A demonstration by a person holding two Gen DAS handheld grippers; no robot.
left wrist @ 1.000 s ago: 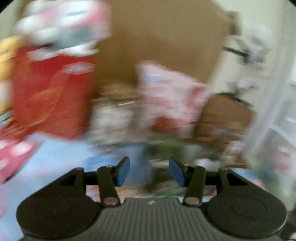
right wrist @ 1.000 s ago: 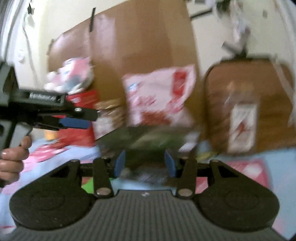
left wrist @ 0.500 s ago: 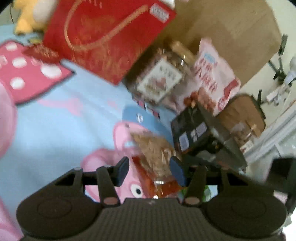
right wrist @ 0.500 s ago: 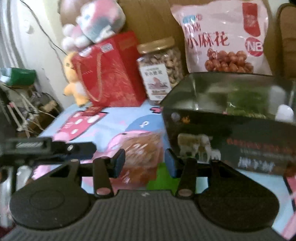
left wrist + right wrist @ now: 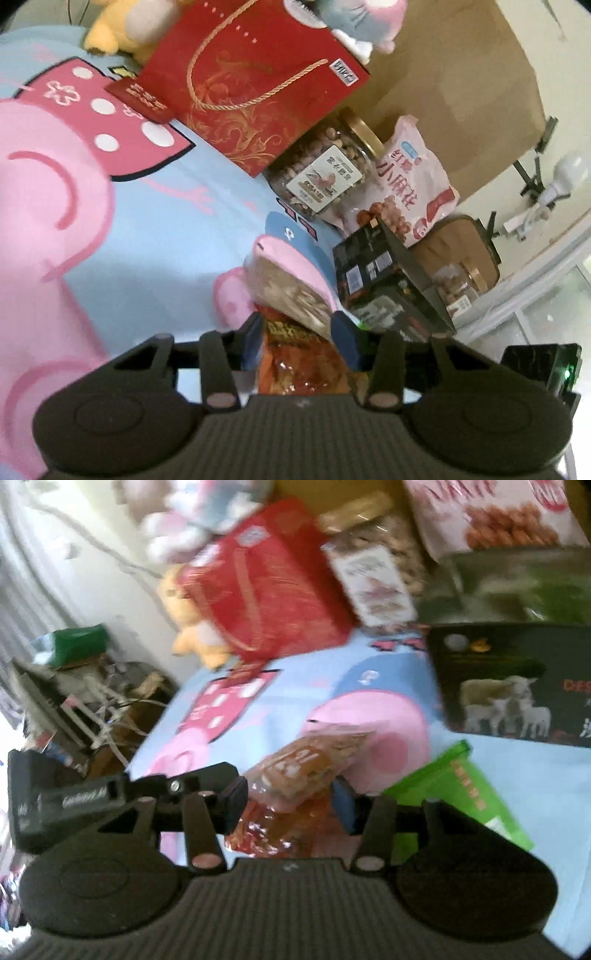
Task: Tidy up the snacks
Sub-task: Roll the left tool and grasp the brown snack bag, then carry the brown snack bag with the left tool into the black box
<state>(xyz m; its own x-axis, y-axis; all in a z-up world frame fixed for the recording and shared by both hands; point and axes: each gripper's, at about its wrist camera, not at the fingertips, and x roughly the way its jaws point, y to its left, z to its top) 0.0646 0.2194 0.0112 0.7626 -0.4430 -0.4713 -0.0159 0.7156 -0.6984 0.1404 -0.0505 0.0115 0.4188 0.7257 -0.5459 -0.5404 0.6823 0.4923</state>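
An orange snack packet (image 5: 295,354) with a clear end lies on the blue cartoon sheet (image 5: 147,221). My left gripper (image 5: 297,343) is down over it. Its jaws are closing with the packet between the fingers, and I see no firm pinch. In the right wrist view the same packet (image 5: 306,768) shows between the fingers of my right gripper (image 5: 290,806). Those jaws are closing a little and stand apart from it. The left tool's black body (image 5: 66,801) reaches in from the left. A black box (image 5: 365,266) stands open just beyond the packet. A green packet (image 5: 461,794) lies in front of that box.
Along the back stand a red gift bag (image 5: 255,85), a jar of nuts (image 5: 325,173) and a pink snack bag (image 5: 406,192), against brown cardboard (image 5: 461,92). Plush toys (image 5: 122,29) sit behind the red bag. Clutter (image 5: 92,709) lies beyond the bed's left edge.
Both views swung down from the snacks at the back to the sheet. The orange packet now sits between both pairs of fingers, and the left jaws have narrowed.
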